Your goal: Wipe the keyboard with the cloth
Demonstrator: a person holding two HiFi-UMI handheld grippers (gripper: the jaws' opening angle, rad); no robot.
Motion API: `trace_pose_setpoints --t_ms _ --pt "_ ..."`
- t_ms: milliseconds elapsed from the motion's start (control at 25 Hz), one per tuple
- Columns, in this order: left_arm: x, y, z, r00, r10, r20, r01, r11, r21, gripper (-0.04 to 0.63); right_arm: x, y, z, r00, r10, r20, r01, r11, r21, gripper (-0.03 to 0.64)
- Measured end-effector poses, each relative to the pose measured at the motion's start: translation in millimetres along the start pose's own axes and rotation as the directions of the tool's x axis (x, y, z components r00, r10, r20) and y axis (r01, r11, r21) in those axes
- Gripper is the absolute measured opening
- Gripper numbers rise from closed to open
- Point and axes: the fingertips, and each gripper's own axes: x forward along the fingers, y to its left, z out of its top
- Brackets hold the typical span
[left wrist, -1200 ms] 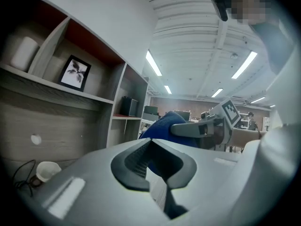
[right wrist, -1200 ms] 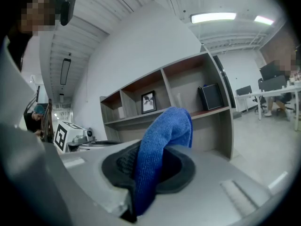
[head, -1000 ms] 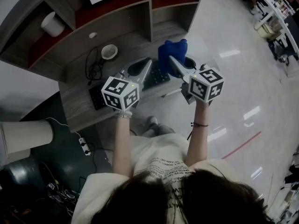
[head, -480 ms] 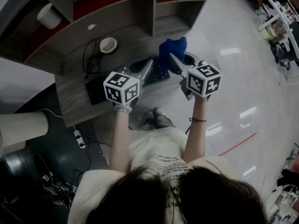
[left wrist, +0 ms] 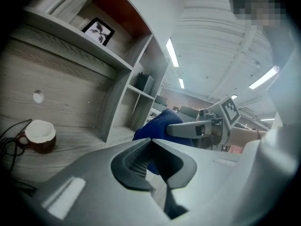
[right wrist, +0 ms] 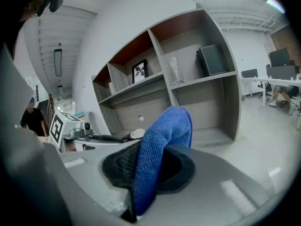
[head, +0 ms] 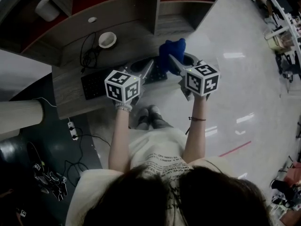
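Note:
A black keyboard [head: 94, 84] lies on the grey wooden desk [head: 66, 100], its right part hidden under the grippers. My right gripper [head: 175, 62] hangs over the keyboard's right end, shut on a blue cloth [head: 170, 52]. In the right gripper view the blue cloth [right wrist: 162, 145] stands up folded between the jaws of the right gripper [right wrist: 143, 171]. My left gripper [head: 145, 70] is above the keyboard's middle, shut with nothing in it. In the left gripper view the left gripper [left wrist: 151, 142] has the blue cloth [left wrist: 157, 122] just beyond it.
A mug [head: 107, 39] and a coiled black cable [head: 87, 55] sit behind the keyboard. Shelves rise at the desk's back, with a framed picture [left wrist: 99, 31], a glass [right wrist: 175, 69] and a black box [right wrist: 211, 59]. A power strip [head: 71, 130] lies on the floor.
The head camera has shifted, so the desk sits higher and further left in view. Both grippers stay over the keyboard, the right still shut on the cloth.

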Motion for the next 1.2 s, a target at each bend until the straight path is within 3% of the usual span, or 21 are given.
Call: trace_pose_setpoints --t_ms 960,1200 --pt "20.3 9.4 -47.0 0.996 0.054 -0.068 -0.061 0.991 -0.119 0.003 24.0 -21.8 -61.6 0.969 0.046 -0.242 -0.066 0.995 -0.072 0.060" --pt "21.7 8.5 -56.5 0.995 0.060 -0.081 -0.071 0.988 -0.140 0.003 28.5 -19.2 -72.2 0.962 0.071 -0.265 -0.091 0.994 -0.064 0.060"
